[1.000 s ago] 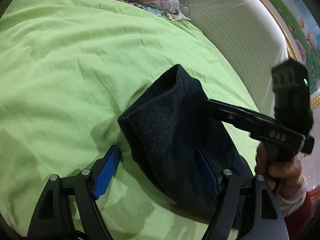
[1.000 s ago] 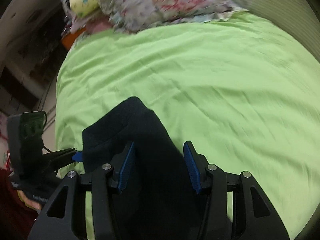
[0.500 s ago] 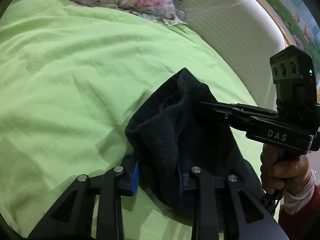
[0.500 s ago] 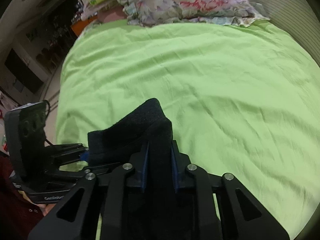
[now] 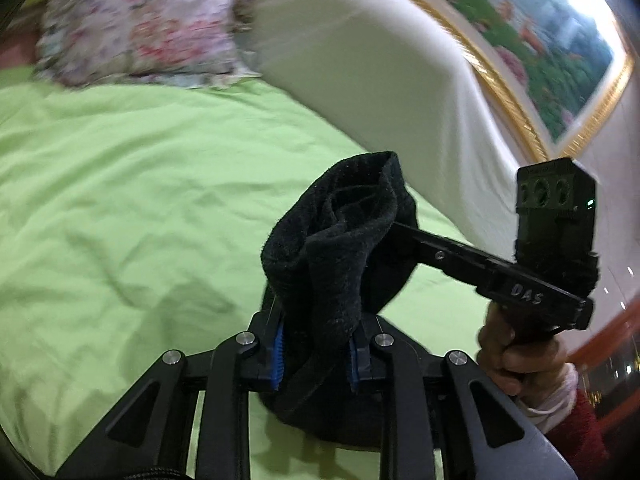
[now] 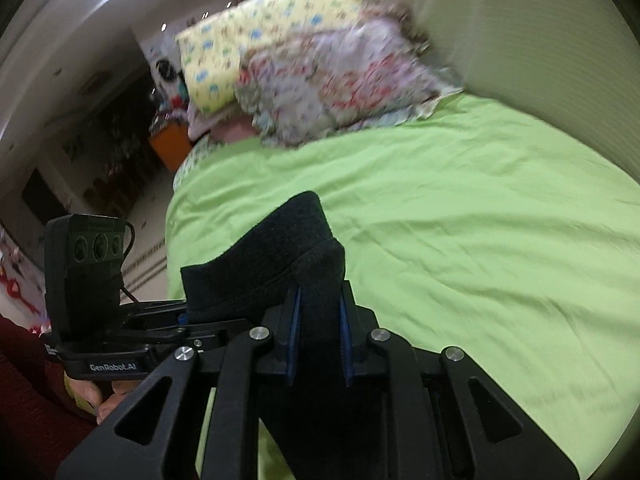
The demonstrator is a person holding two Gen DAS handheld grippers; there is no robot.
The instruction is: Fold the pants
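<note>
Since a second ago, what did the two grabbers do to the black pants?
Both sets of jaws were open around the black pants and are now squeezing them: the left gripper and right gripper each pinch a fold. Both lifted, so the cloth bunches up off the green sheet. The flowery pillow and sheet stayed put.

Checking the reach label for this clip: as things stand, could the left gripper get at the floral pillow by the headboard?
Probably not right now. The left gripper has its jaws closing on the black pants, so it is occupied, and the floral pillow lies well beyond, across open green sheet.
</note>
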